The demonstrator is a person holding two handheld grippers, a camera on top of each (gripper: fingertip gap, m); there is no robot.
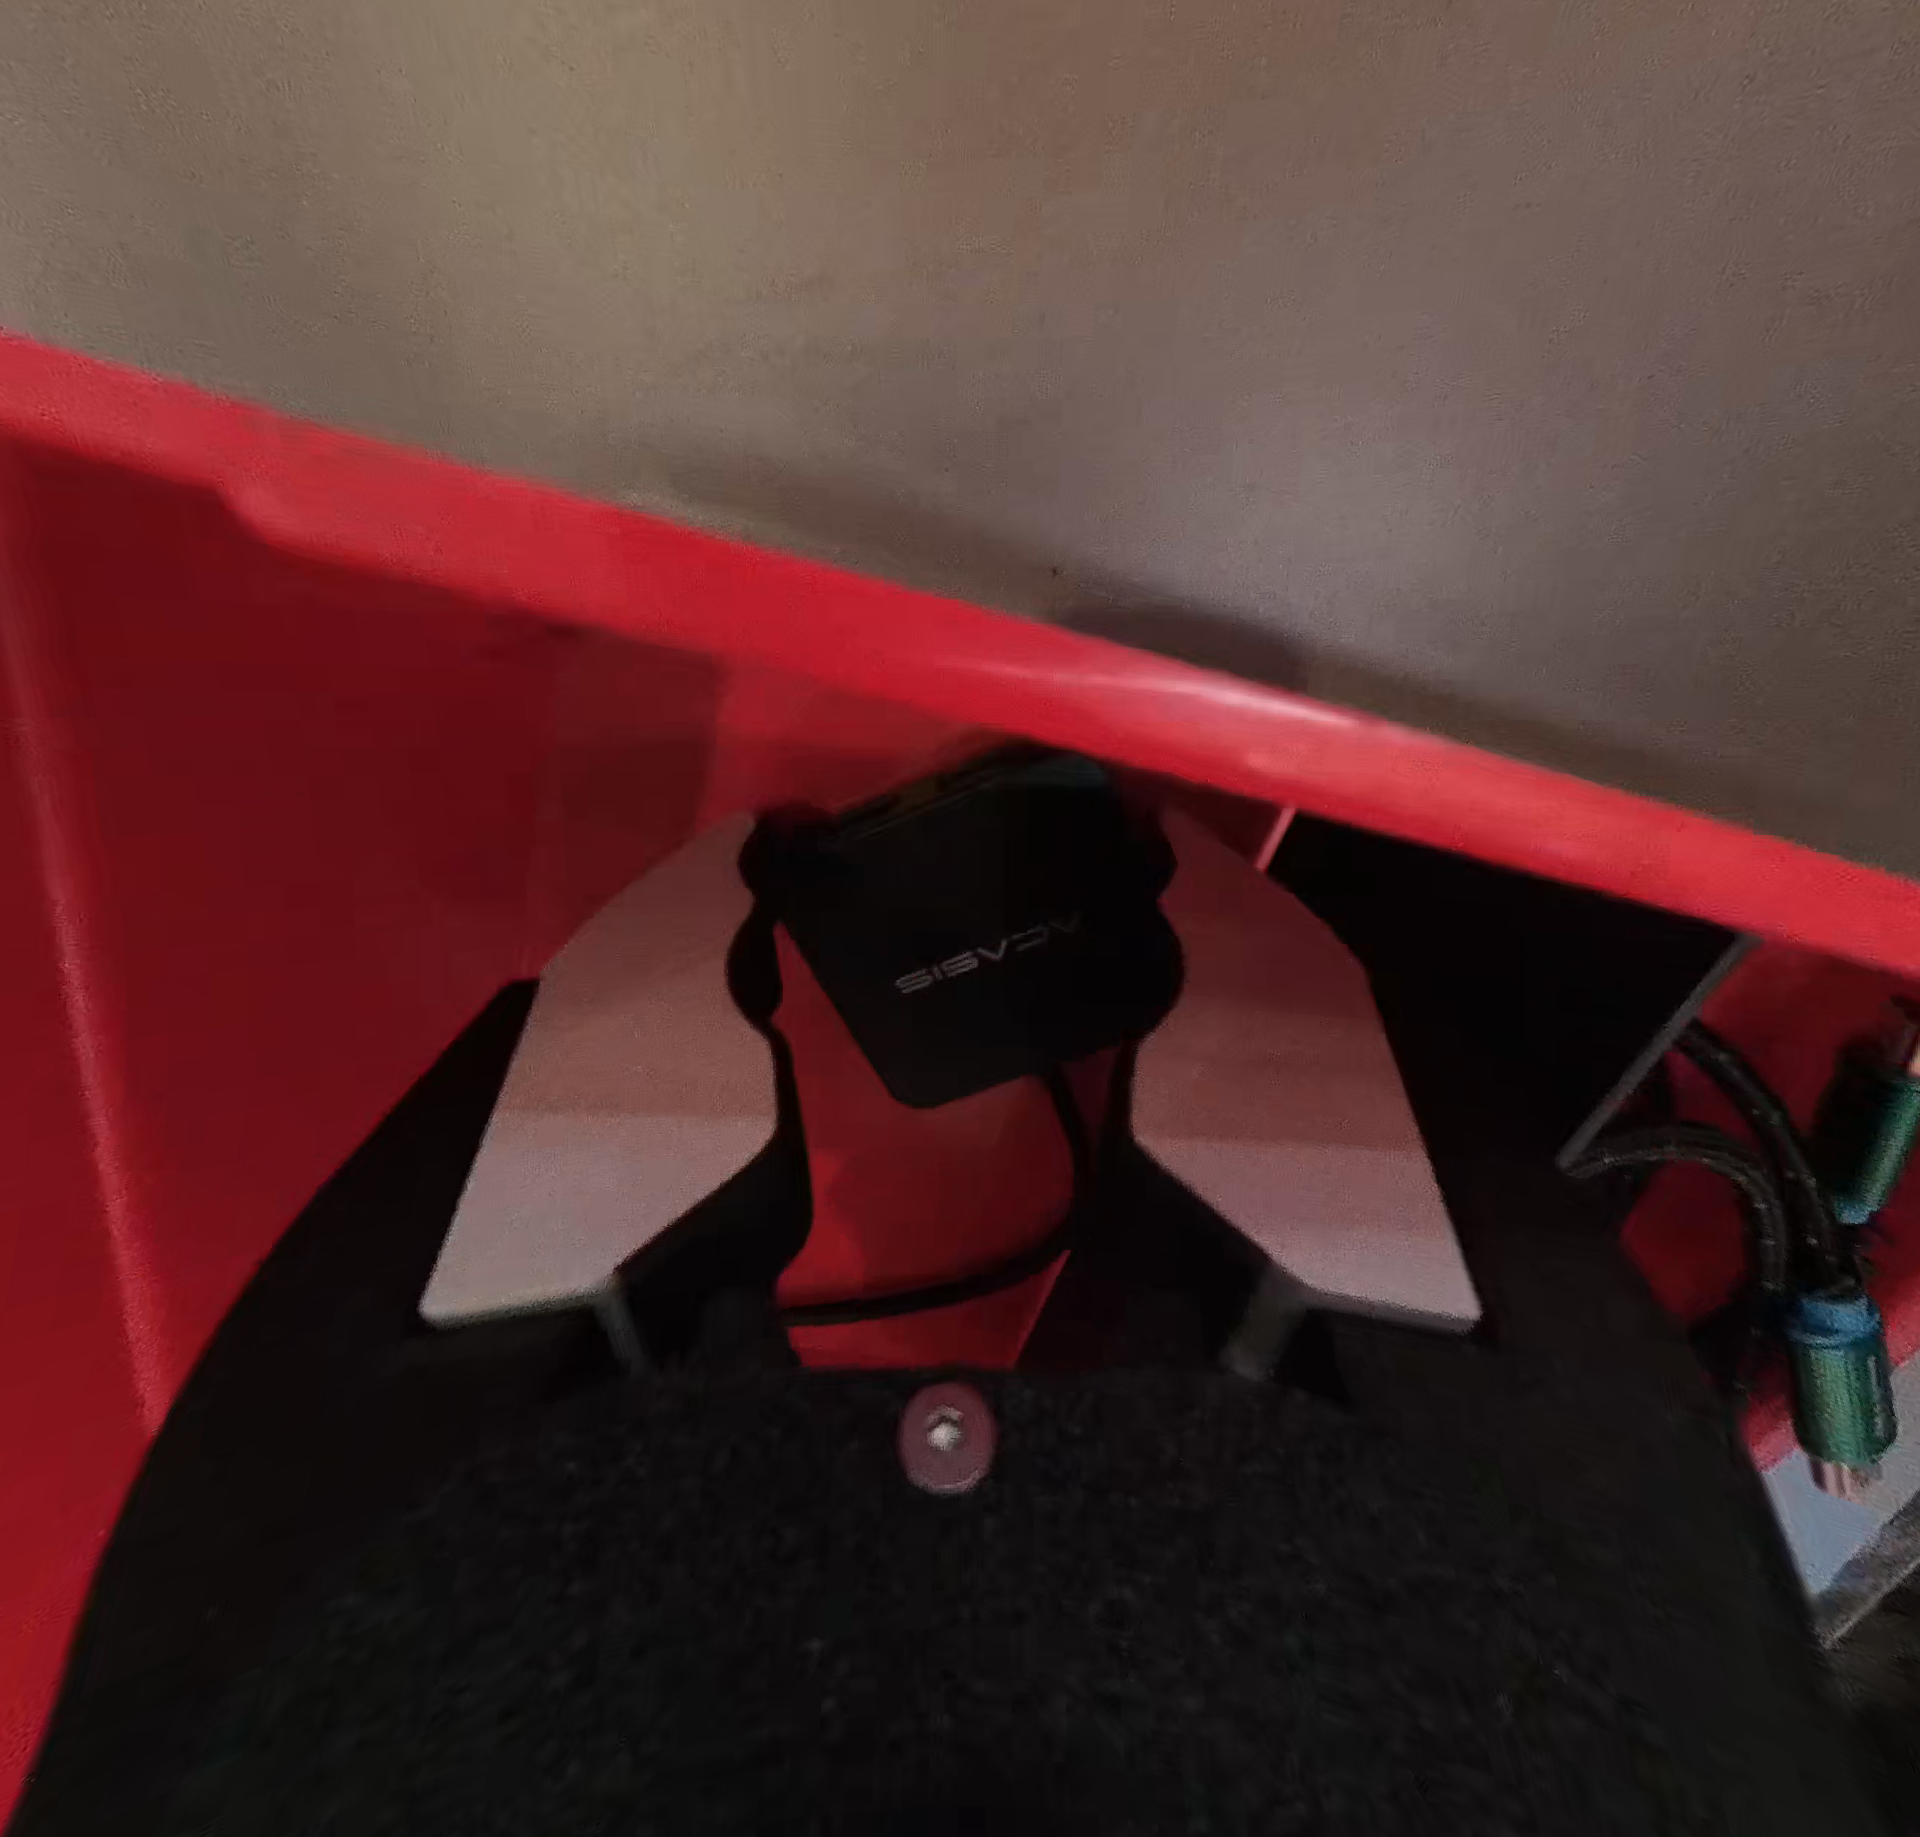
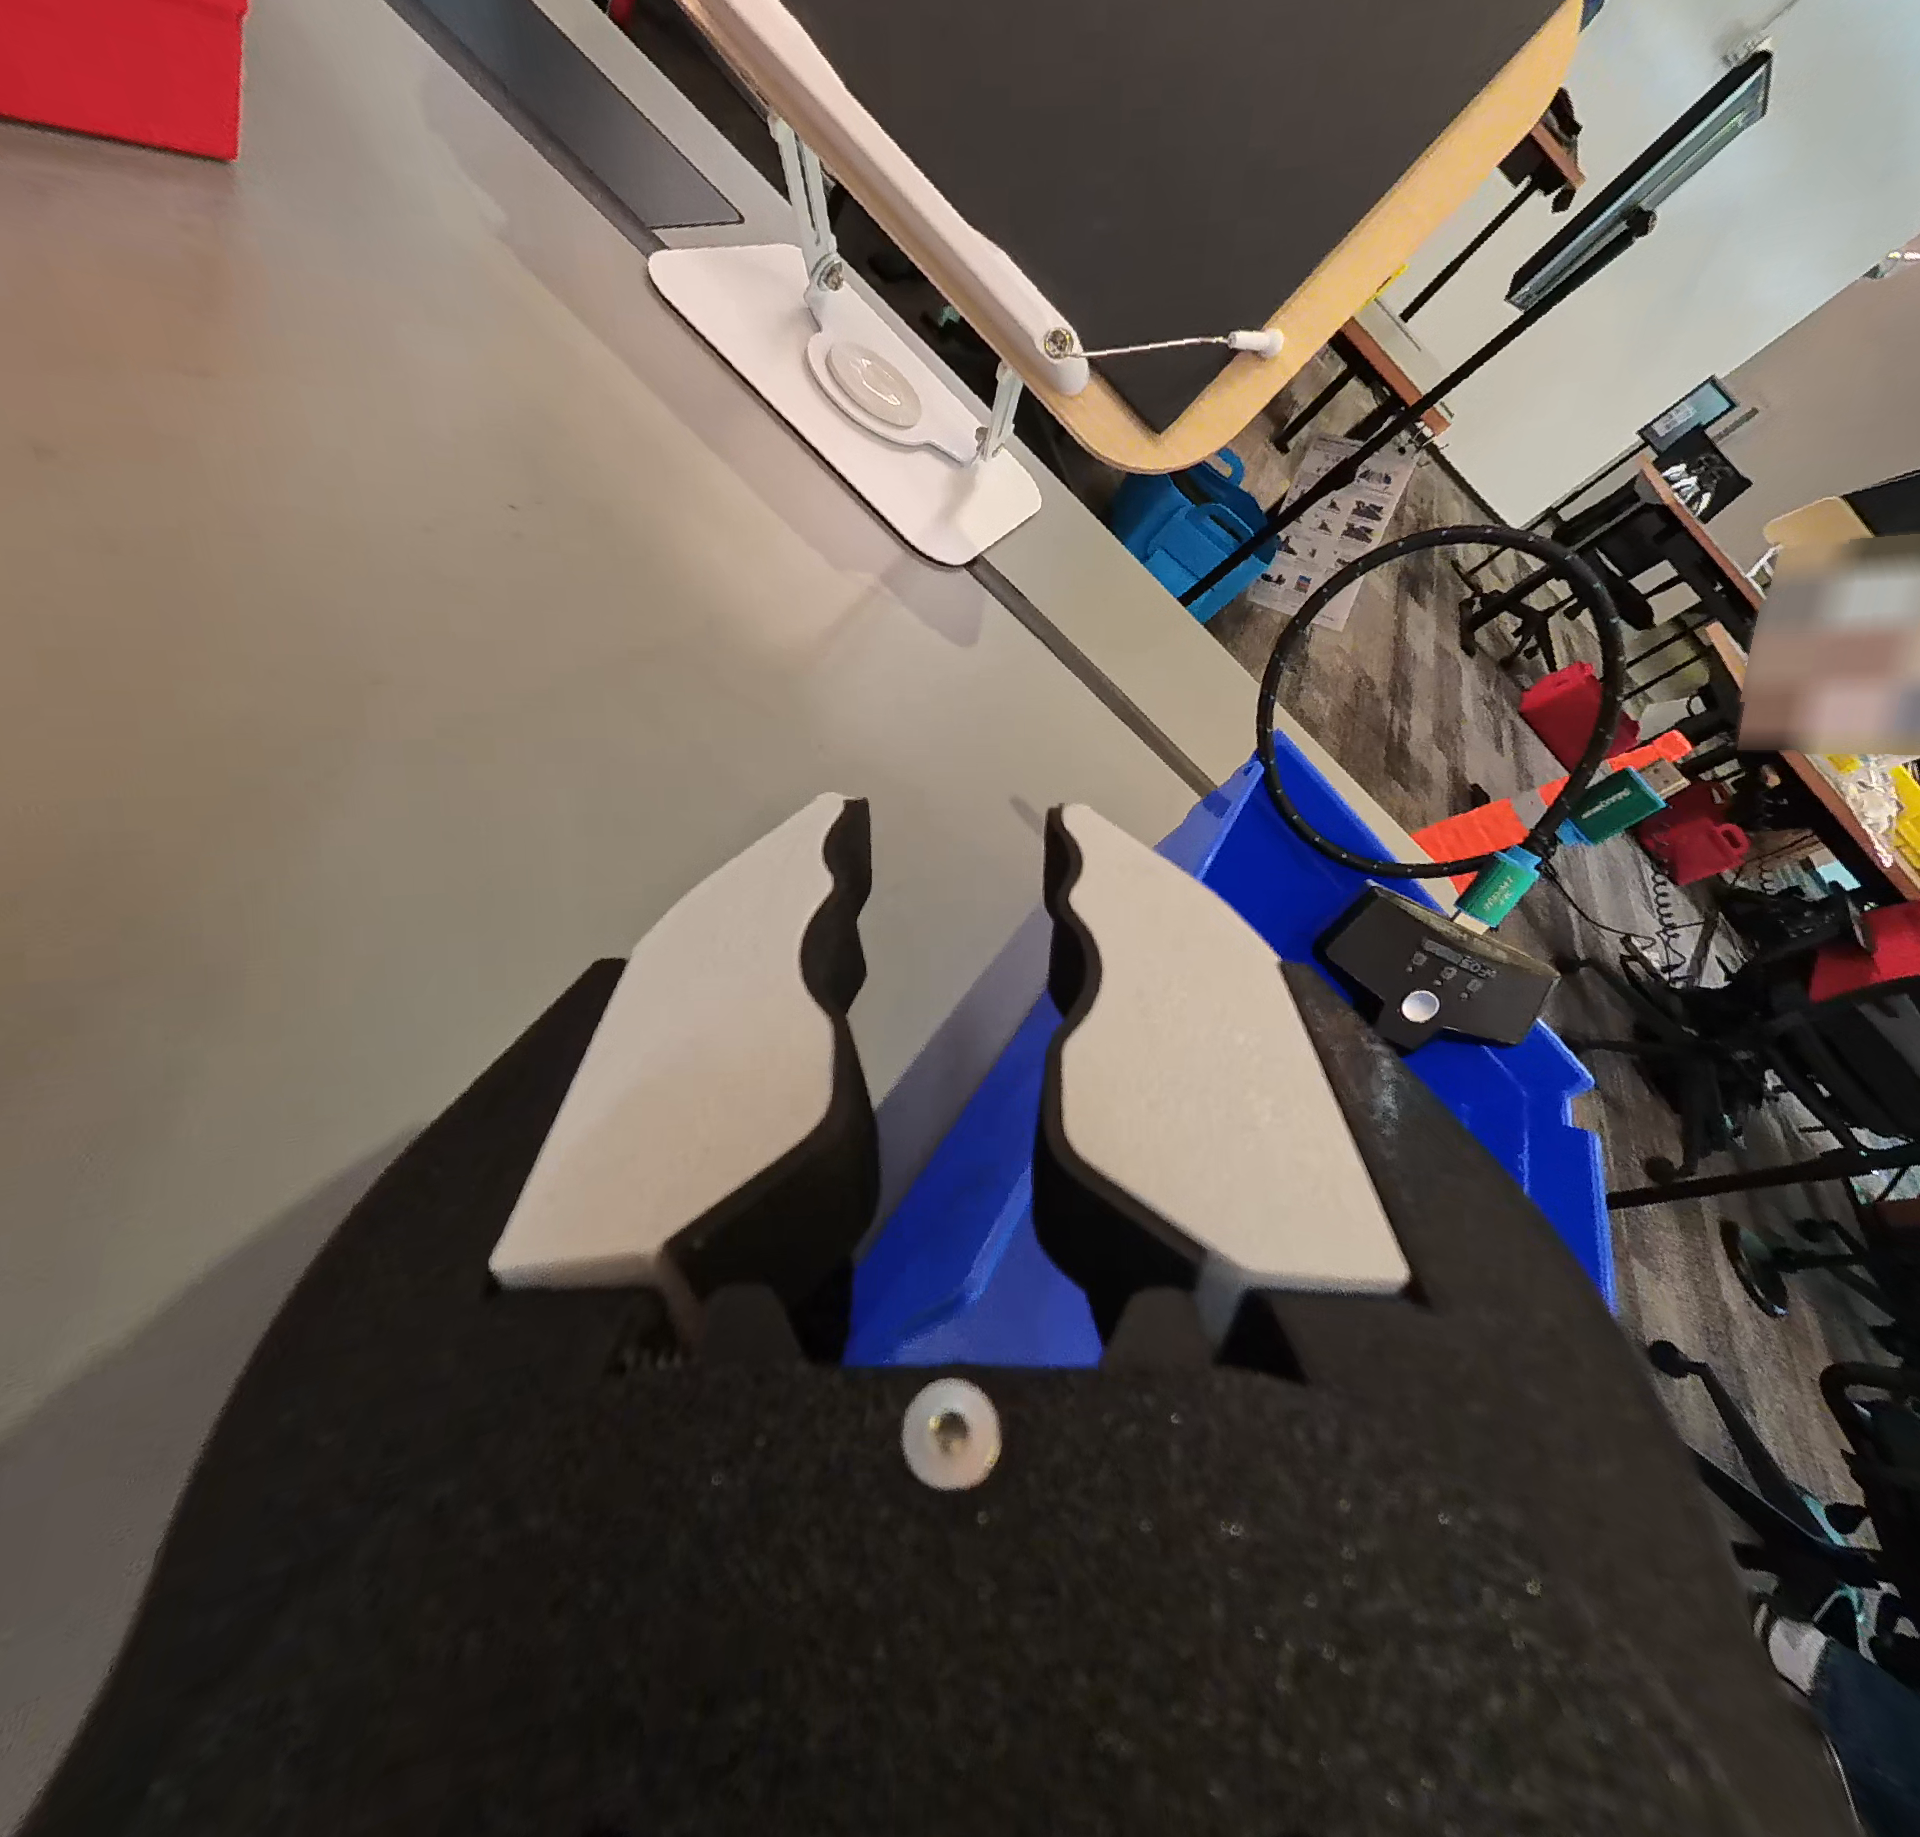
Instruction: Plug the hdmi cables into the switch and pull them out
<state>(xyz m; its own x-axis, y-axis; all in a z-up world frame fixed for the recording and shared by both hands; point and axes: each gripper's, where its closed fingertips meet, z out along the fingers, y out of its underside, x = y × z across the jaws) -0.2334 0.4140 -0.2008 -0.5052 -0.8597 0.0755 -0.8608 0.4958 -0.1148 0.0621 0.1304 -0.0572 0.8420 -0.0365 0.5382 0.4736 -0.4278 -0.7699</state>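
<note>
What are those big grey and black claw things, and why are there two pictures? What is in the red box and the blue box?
Each claw is a hand-held gripper, a two-fingered grabber that a person carries, one in each hand. A small camera sits on each, looking out along its fingers, so you get one picture per grabber.

The left hand-held gripper reaches into a red bin and pinches a small black box, the switch that cables plug into. More cables with green plugs lie to its right.

The right hand-held gripper is open and holds nothing. It hovers near a blue bin on a grey table. Another black switch rests on that bin, with a looped black cable by it.
</note>
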